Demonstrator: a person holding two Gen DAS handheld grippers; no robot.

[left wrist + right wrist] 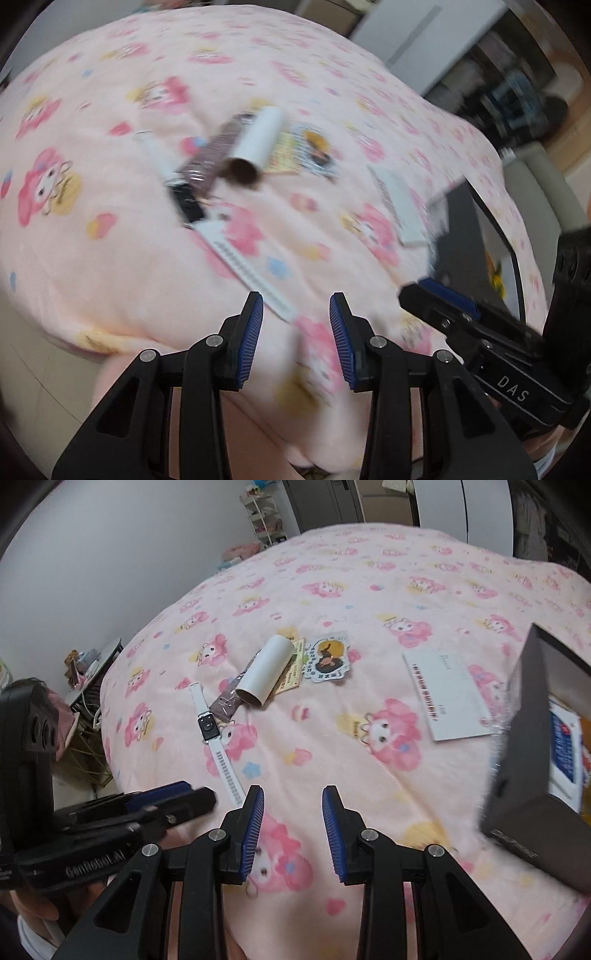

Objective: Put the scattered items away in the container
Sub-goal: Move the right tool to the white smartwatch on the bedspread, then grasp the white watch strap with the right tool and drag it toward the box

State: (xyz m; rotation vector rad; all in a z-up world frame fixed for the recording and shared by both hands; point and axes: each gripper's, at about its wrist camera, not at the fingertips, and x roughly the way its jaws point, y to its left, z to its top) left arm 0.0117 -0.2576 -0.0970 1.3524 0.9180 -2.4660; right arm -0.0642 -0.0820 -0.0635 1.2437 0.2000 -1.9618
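Nearest the lens, my right gripper (293,827): black arms, blue ribbed pads, jaws parted, nothing between them, poised over the pink cartoon-print fleece blanket (369,602). My left gripper (296,339) is likewise spread and empty; in the right wrist view it shows at 8 o'clock, seen side-on, its fingers lying close together from that angle.

Container: dark grey open-topped rectangular box (532,760), at 3 o'clock in the right wrist view, standing on the blanket's edge; printed blue-and-white and orange packets lie inside it. In the left wrist view, which is motion-blurred, the same box (461,236) sits at 3 o'clock behind my right gripper's fingers.

Scattered items, working outward from the box:
- White rectangular card with a line of red print (448,696), flat, just beside the box's left wall, at 2 o'clock.
- Die-cut cartoon sticker with white border (327,659), at 12 o'clock.
- Yellow-green printed card (295,672), partly under the tube, touching the sticker.
- White paper-wrapped cardboard tube (266,670), lying on its side, open brown end toward me.
- Brown sachet in clear wrap (227,701), touching the tube's open end.
- White-strapped smartwatch with black square face (208,727), laid out flat at 11 o'clock, strap tip nearest my left gripper.
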